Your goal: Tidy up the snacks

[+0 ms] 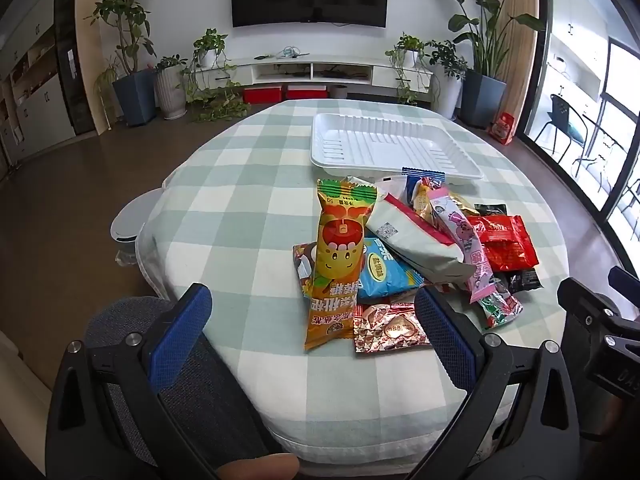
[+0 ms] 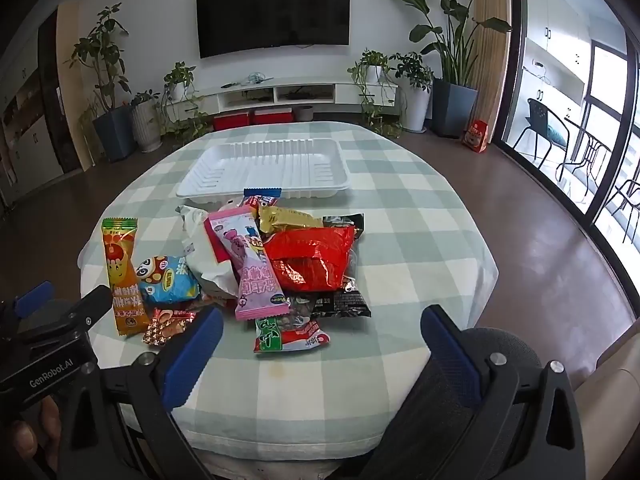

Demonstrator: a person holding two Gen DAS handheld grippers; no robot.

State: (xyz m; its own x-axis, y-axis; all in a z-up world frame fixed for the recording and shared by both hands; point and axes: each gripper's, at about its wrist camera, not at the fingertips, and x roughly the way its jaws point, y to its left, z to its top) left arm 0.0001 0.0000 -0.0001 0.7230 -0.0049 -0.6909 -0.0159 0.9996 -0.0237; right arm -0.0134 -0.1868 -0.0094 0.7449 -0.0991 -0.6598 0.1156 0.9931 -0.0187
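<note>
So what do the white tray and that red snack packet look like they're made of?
White tray: probably thin moulded plastic or foam, matt white, with ribbed walls and a rolled rim. Red snack packet: glossy foil-like film, crinkled, with bright highlights.

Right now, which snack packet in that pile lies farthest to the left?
The tall orange packet with the smiling cartoon face and green zigzag top. It lies lengthwise at the pile's left edge, just beyond the blue packet; every other packet lies to its right.

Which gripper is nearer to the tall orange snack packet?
Left. The left gripper frames the orange packet between open jaws; the right gripper sits farther right, near the green-and-red packet.
</note>
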